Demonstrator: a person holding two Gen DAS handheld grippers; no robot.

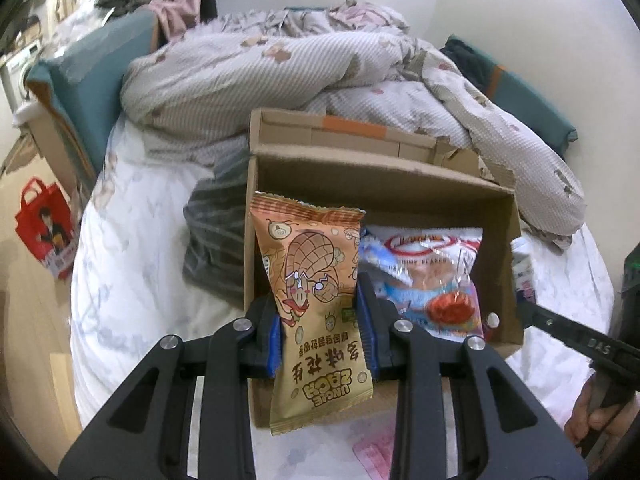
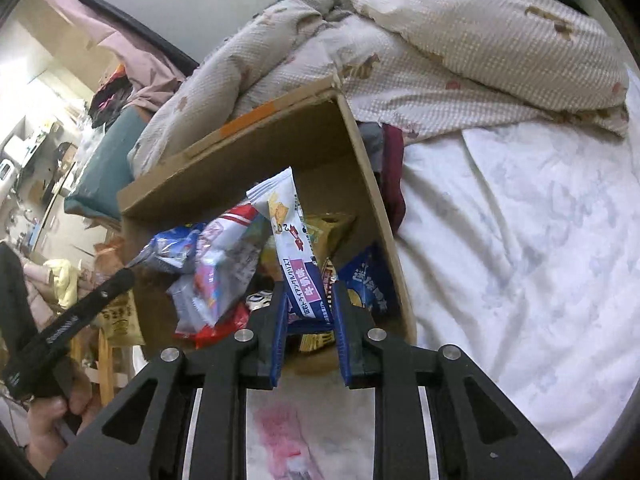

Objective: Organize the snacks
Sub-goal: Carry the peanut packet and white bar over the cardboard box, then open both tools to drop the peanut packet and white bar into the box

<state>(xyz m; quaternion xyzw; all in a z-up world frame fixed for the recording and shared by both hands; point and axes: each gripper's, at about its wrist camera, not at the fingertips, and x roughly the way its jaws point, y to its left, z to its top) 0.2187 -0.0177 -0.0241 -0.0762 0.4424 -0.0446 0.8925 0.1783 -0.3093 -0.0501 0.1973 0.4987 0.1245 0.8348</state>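
Observation:
An open cardboard box (image 1: 400, 196) stands on the bed and shows in the right wrist view (image 2: 360, 168) too. My left gripper (image 1: 322, 292) is shut on an orange peanut snack bag (image 1: 312, 280) and holds it over the box's left part. A clear snack pack with a red item (image 1: 432, 276) lies inside the box. My right gripper (image 2: 310, 292) is shut on a white and blue snack pack (image 2: 294, 248) and holds it over the box's right part. Several packs (image 2: 216, 276) lie in the box, among them a blue one (image 2: 368, 280).
A crumpled quilt (image 1: 280, 76) lies behind the box. A dark grey cloth (image 1: 212, 236) lies left of the box. A red bag (image 1: 44, 228) stands on the floor at the left. The white bedsheet (image 2: 520, 260) spreads to the right of the box.

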